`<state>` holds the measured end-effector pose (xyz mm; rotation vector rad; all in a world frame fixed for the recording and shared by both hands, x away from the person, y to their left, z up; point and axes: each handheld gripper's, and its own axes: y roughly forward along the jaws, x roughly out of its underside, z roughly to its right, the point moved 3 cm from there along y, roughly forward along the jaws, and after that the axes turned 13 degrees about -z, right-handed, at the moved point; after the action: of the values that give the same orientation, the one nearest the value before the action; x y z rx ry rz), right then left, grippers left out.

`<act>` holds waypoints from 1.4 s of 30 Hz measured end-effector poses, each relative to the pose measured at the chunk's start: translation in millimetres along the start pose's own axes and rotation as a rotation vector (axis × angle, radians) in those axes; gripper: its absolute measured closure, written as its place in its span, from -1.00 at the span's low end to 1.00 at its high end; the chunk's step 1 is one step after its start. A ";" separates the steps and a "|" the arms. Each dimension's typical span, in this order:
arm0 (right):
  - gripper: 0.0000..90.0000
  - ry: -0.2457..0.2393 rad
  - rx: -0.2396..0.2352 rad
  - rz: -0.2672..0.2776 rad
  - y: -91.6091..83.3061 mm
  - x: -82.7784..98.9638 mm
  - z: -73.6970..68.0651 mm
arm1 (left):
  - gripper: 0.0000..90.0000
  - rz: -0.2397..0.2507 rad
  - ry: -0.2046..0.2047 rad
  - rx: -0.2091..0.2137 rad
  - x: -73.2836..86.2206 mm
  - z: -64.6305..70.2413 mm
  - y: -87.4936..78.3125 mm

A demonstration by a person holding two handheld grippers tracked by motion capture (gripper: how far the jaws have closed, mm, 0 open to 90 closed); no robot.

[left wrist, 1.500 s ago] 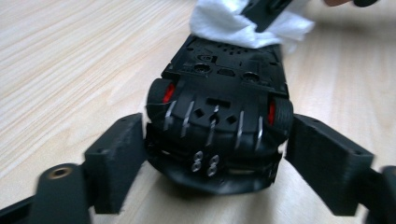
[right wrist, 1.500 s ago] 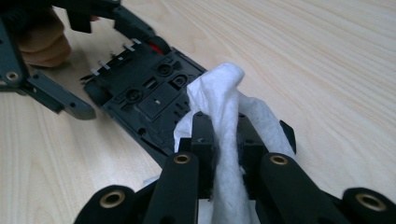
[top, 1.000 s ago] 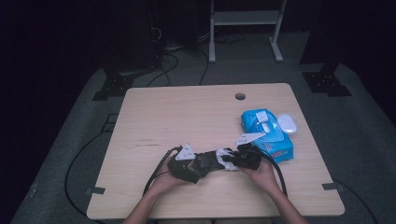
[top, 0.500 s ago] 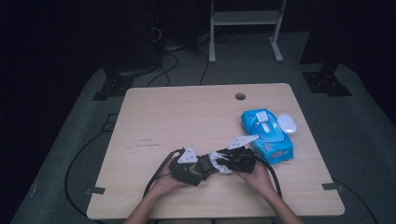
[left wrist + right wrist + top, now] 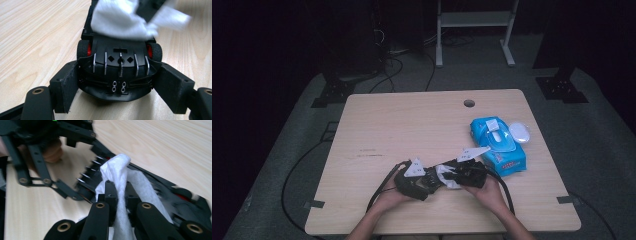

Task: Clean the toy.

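Observation:
A black toy car [image 5: 120,67] with red wheel hubs rests on the wooden table [image 5: 412,125] near its front edge. My left gripper [image 5: 119,86] is shut on the car's rear end, one pad on each side. My right gripper [image 5: 117,192] is shut on a bunched white wipe [image 5: 117,177], which lies pressed on top of the car [image 5: 180,202]. In the left gripper view the wipe [image 5: 120,22] covers the car's roof. From above, the left gripper [image 5: 432,182] and the right gripper [image 5: 449,177] meet tip to tip, with the car hidden between them.
A blue pack of wet wipes [image 5: 498,145] lies at the right of the table, just beyond my right hand. A small white oval object [image 5: 519,132] sits beside it. A cable hole [image 5: 469,103] is near the far edge. Cables trail off the front edge.
My right gripper with the wipe has shifted slightly left, closer to the left gripper. The left hand and the car have stayed in place.

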<state>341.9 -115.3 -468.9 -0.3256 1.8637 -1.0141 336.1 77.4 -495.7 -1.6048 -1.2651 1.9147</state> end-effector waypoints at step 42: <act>0.87 -0.016 0.023 0.055 9.0 -17.0 -15.8 | -0.47 -0.014 0.062 -0.040 -6.1 13.5 -0.2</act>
<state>339.0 -91.5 -462.1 -0.2667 1.8360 -0.9917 325.5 67.6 -492.3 -1.6574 -1.2936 1.8286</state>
